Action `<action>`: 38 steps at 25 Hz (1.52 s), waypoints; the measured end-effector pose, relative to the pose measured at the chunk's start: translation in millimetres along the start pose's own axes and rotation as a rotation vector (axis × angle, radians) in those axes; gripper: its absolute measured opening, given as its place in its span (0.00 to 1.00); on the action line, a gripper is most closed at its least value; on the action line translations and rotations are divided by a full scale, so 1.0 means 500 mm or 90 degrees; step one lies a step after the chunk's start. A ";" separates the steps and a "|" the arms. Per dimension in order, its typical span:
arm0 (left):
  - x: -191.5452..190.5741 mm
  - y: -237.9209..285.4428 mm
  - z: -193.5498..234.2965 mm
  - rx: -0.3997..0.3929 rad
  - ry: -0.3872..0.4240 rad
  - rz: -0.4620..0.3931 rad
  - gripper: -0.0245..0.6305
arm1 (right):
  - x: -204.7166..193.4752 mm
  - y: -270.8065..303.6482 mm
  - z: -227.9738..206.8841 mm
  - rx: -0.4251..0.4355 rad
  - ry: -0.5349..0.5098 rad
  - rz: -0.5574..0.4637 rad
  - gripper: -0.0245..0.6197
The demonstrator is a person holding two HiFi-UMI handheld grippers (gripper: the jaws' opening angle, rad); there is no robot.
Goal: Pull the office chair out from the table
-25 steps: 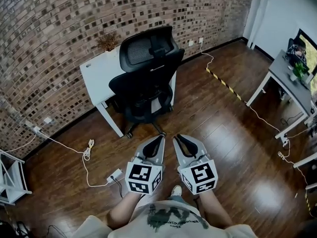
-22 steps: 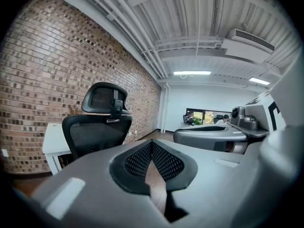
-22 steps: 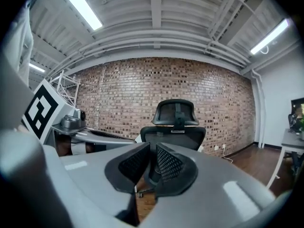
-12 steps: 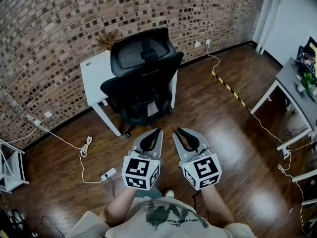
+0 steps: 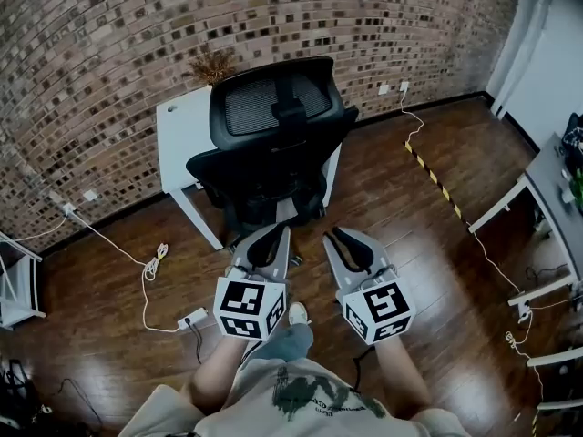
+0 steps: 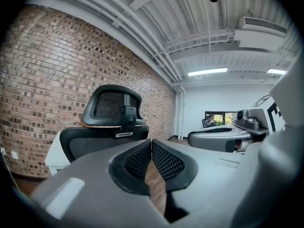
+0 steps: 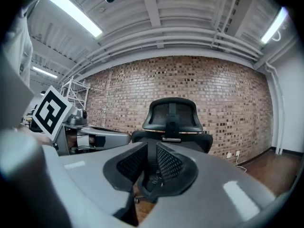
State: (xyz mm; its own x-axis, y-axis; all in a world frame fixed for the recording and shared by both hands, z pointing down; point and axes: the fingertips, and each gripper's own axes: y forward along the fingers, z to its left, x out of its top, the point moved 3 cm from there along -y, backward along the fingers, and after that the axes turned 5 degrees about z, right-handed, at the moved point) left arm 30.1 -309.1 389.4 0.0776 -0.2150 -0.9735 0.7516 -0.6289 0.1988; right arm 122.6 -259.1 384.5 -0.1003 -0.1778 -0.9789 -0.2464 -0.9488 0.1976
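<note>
Plenty of red brick wall (image 5: 91,62) is seen behind it all. Pushed against it is the small white table (image 5: 180,130), and the black mesh-backed office chair (image 5: 273,144) is tucked in at that, backrest toward the person, untouched. The grey left gripper (image 5: 276,232) is pinched fully together on nothing. The grey right gripper (image 5: 337,237) is being eased apart, nothing between its jaws. Left one should probably be opened too, so the backrest can be clamped evenly and pulled straight back.
</note>
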 end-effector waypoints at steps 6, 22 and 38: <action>0.042 0.087 0.072 0.029 -0.011 -0.015 0.07 | 0.040 0.093 -0.071 0.019 -0.023 -0.002 0.12; 0.159 0.197 0.355 0.173 0.011 -0.063 0.14 | 0.140 0.314 -0.242 0.089 -0.037 -0.041 0.20; 0.192 0.241 0.475 0.122 0.015 -0.012 0.39 | 0.178 0.427 -0.395 0.097 -0.056 -0.040 0.32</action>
State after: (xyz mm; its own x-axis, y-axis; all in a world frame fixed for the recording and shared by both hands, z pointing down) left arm -27.4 -582.9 346.6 0.0819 -0.1865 -0.9790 0.6141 -0.7642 0.1969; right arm 251.3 -529.0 329.4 -0.1617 -0.0891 -0.9828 -0.3973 -0.9057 0.1475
